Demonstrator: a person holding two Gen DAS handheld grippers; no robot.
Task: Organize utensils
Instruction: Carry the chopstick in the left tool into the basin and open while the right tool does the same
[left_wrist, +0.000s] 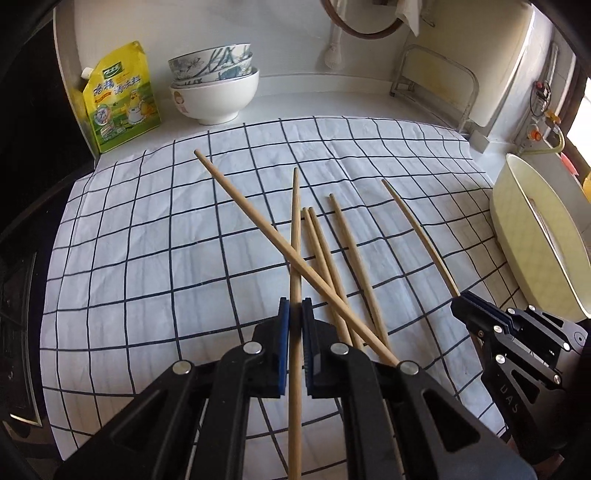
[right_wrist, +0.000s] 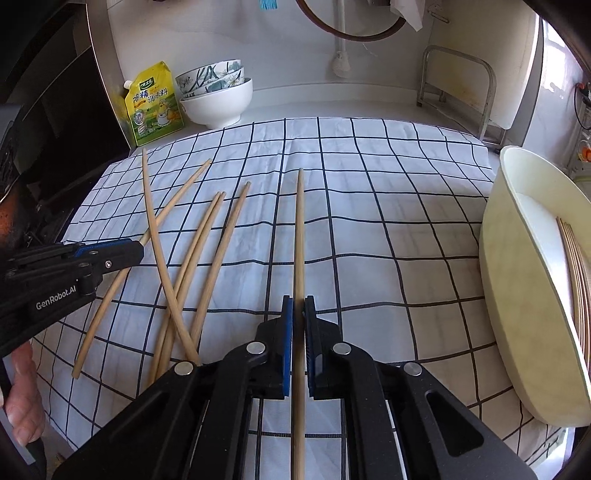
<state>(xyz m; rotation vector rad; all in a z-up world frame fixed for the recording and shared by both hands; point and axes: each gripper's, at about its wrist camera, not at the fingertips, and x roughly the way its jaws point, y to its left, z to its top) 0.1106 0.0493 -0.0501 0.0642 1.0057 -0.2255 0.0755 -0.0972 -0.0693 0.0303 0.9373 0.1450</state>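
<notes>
Plain wooden chopsticks: left gripper (left_wrist: 295, 314) clamps one chopstick (left_wrist: 295, 221), right gripper (right_wrist: 299, 314) clamps another (right_wrist: 300, 229). Only the right wrist view shows chopsticks already in the cream tray (right_wrist: 517, 277).

left gripper (left_wrist: 295, 314) clamps chopstick (left_wrist: 295, 236) | loose chopsticks (left_wrist: 325, 258) on checked cloth (left_wrist: 147, 240)

a home kitchen. stacked ceramic bowls (left_wrist: 214, 86) and a yellow seasoning pouch (left_wrist: 120, 98) stand against the white back wall, a metal rack (right_wrist: 458, 88) sits in the corner, a gas hose and valve (left_wrist: 546, 129) run along the right side, and wooden chopsticks (right_wrist: 192, 266) lie on a checked cloth (left_wrist: 147, 258) covering the table.
</notes>
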